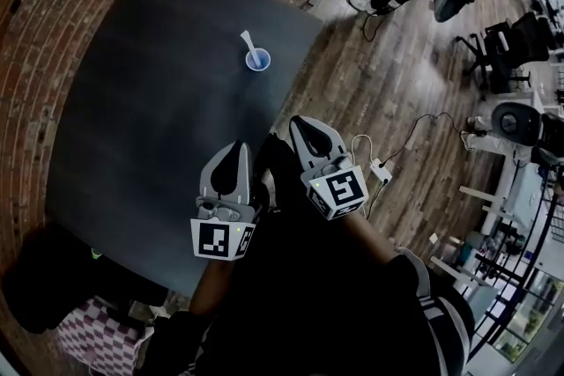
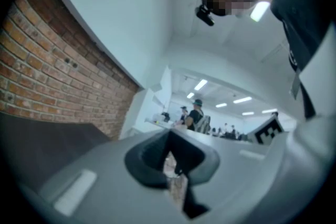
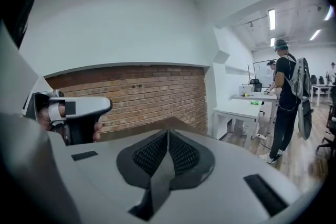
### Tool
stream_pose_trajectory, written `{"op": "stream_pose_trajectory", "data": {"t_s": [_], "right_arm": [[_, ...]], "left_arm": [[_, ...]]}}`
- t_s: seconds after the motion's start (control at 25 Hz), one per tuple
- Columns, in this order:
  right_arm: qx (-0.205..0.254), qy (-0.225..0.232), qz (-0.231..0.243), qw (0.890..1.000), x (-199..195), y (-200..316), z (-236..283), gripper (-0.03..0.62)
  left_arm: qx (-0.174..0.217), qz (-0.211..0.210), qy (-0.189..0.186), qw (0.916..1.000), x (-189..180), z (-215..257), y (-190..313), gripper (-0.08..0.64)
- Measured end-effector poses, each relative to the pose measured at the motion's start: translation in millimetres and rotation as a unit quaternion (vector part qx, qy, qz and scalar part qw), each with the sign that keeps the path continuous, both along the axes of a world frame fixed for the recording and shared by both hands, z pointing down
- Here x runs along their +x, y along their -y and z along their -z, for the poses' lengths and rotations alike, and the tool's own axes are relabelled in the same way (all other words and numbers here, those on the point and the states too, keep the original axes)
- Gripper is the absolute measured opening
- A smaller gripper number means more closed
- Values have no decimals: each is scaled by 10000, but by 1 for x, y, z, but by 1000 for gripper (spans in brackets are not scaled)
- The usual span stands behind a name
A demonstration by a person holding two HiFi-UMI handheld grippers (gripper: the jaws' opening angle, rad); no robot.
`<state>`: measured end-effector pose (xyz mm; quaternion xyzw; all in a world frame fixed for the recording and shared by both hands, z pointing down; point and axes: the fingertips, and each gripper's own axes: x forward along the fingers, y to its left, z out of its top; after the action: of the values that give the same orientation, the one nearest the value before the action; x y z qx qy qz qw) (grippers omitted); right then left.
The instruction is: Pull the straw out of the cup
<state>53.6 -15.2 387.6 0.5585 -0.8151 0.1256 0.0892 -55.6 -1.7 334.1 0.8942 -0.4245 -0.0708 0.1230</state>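
Note:
A small blue cup (image 1: 257, 60) stands near the far right edge of the dark table (image 1: 150, 128), with a white straw (image 1: 248, 40) leaning out of it to the upper left. My left gripper (image 1: 236, 156) is shut and empty, held well short of the cup at the table's near right edge. My right gripper (image 1: 302, 129) is also shut and empty, just off the table's right edge. Both gripper views point upward, so the left gripper (image 2: 169, 157) and right gripper (image 3: 167, 150) show only pressed-together jaws, no cup.
A brick wall (image 1: 35, 31) runs along the table's left side. Right of the table, the wooden floor (image 1: 388, 92) carries a power strip with cables (image 1: 379, 170). Office chairs (image 1: 520, 40) and desks stand at far right. A person (image 3: 286, 97) stands by white tables in the background.

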Motion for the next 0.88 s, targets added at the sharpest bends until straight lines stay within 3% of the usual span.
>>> {"op": "stream_pose_trajectory", "data": {"t_s": [0.32, 0.88], "right_arm": [[-513, -34, 508, 9974, -7, 58, -43, 8], [-1404, -318, 1129, 9831, -9, 138, -128, 9]], "left_arm": [[-267, 390, 117, 9988, 7, -27, 53, 5], [-957, 922, 128, 9910, 25, -89, 129, 5]]}}
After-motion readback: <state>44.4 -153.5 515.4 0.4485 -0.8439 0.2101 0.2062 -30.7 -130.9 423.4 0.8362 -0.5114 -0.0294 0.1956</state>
